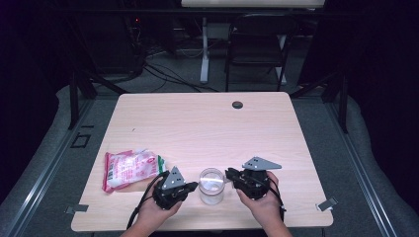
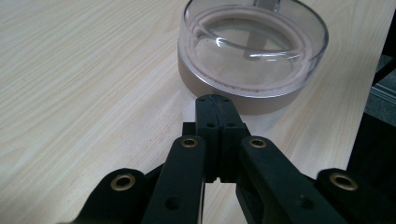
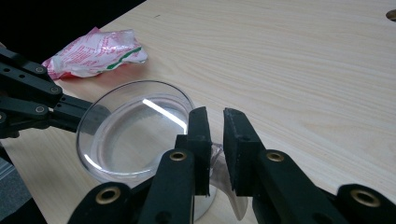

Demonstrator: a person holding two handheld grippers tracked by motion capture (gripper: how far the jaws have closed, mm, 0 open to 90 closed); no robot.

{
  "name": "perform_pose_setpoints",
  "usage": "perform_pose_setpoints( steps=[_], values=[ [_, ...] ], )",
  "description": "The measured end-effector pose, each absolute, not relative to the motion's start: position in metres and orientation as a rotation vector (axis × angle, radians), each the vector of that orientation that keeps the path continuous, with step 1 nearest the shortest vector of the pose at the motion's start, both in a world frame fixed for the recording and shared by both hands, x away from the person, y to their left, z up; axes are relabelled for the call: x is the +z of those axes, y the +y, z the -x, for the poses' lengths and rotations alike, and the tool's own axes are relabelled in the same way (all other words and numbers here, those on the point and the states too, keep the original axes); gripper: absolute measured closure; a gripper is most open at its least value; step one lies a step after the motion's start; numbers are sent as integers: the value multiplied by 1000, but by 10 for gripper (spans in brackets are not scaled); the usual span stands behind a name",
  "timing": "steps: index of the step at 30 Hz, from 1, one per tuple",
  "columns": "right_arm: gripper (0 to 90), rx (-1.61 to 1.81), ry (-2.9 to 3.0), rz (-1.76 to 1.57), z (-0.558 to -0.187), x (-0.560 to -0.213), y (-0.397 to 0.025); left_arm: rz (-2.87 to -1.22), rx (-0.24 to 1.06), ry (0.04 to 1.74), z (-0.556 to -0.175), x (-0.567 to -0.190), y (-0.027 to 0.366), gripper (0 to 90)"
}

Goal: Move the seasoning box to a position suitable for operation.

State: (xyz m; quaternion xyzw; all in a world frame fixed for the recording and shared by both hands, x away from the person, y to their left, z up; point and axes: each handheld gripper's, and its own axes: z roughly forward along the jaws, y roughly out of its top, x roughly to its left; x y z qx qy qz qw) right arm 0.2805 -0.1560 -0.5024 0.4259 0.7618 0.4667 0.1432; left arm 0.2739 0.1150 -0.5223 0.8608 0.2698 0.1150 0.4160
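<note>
Down at the near edge of the bench point(image 1: 197, 118), a clear plastic jar point(image 1: 211, 185) stands upright between the two claws. The left claw point(image 1: 193, 186) reaches in from the left, its tip at the jar's side; the left gripper view shows its jaws pressed flat together with nothing between them, the tip just short of the jar's base, though whether it truly touches the wall is hard to tell. The right claw point(image 1: 228, 174) comes in from the right. In the right gripper view its jaws stand a little apart, and a bit of clear plastic shows in the gap between them; it is too glassy to tell whether that is the jar's rim or something loose, or whether the jaws press on it. That view cuts off the jar's lower part behind the jaws.

Further left lies a crumpled pink-and-white packet point(image 1: 131, 168) with a green stripe, well apart from the jar; its print is too small to read. Both hands are cut off by the bottom of the high view. A small dark round hole point(image 1: 237, 104) sits near the far edge of the bench. Beyond it the room is dim, with a chair point(image 1: 259, 47) only partly made out.
</note>
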Motion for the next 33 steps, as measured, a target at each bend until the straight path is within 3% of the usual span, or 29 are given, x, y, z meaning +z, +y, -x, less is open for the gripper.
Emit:
perform_pose_setpoints(
  steps=[33],
  values=[
    [813, 1385, 2163, -1240, -279, -506, -158, -2071, 273, 641, -270, -507, 116, 900]
  ],
)
